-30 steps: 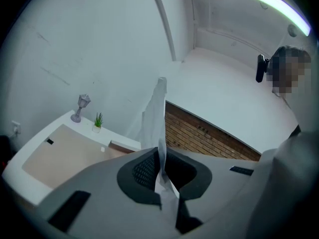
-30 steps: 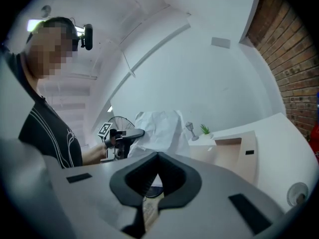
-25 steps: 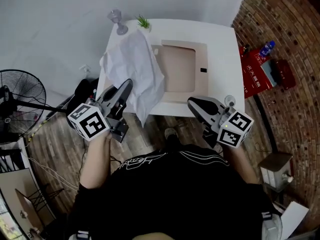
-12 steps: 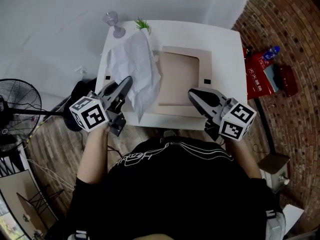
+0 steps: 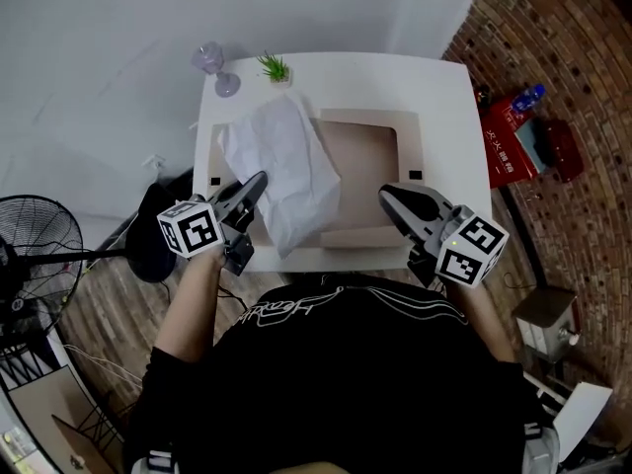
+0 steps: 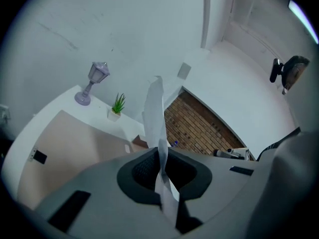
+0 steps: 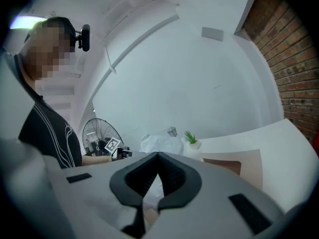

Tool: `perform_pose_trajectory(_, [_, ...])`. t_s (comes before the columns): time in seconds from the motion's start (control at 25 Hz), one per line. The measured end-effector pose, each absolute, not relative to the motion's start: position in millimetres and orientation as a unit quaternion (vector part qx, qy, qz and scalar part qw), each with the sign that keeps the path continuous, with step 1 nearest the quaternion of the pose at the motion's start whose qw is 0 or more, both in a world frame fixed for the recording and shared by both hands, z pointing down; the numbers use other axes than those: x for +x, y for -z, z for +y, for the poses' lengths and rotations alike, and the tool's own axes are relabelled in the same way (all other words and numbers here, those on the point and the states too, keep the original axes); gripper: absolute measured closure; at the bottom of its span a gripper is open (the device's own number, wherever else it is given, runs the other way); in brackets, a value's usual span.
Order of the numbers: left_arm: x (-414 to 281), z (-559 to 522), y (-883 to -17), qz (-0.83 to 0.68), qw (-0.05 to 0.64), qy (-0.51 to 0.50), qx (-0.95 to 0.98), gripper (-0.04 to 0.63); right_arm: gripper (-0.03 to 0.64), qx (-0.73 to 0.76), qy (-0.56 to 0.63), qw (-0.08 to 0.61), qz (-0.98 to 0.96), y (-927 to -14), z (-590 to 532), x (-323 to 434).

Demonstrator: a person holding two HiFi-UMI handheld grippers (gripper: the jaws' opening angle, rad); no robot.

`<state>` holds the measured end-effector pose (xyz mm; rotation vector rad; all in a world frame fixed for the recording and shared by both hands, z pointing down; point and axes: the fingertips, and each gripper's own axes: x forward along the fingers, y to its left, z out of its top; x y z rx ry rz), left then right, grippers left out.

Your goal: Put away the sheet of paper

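Note:
A crumpled white sheet of paper [image 5: 286, 171] hangs over the left part of the white table [image 5: 444, 97], and its right edge covers part of the tan panel [image 5: 370, 151]. My left gripper [image 5: 259, 181] is shut on the sheet's near edge. In the left gripper view the paper [image 6: 155, 113] rises as a thin strip pinched between the jaws [image 6: 162, 156]. My right gripper [image 5: 387, 196] hovers at the table's near right edge, shut and holding nothing. In the right gripper view the closed jaws [image 7: 158, 154] point left toward the paper [image 7: 159, 143].
A small purple lamp [image 5: 209, 62] and a potted plant [image 5: 274, 67] stand at the table's far left corner. A fan [image 5: 39, 255] stands on the floor to the left. A red box [image 5: 518, 136] lies to the right on the brick floor.
The left gripper has carried the paper rightward, so the sheet now overlaps the tan panel more. The right gripper stays shut near the front edge.

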<state>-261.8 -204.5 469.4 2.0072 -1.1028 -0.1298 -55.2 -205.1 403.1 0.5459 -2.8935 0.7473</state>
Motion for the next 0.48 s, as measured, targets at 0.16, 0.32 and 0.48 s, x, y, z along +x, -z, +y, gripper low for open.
perform_pose_trajectory(0.16, [-276.7, -213.6, -494.9, -0.433, 0.427, 0.031, 0.793, 0.549, 0.615, 0.203, -0.245, 0.053, -0.947, -404.1, -208.2, -60.1])
perform_pose_trajectory(0.32, [-288.1, -221.9, -521.3, -0.431, 0.437, 0.002, 0.79, 0.549, 0.615, 0.221, -0.248, 0.055, -0.941, -408.4, -206.1, -65.1])
perform_pose_trajectory(0.48, [-293.3, -227.9, -544.9, -0.425, 0.447, -0.029, 0.787, 0.549, 0.615, 0.24, -0.25, 0.062, -0.936, -414.5, -202.1, -67.1])
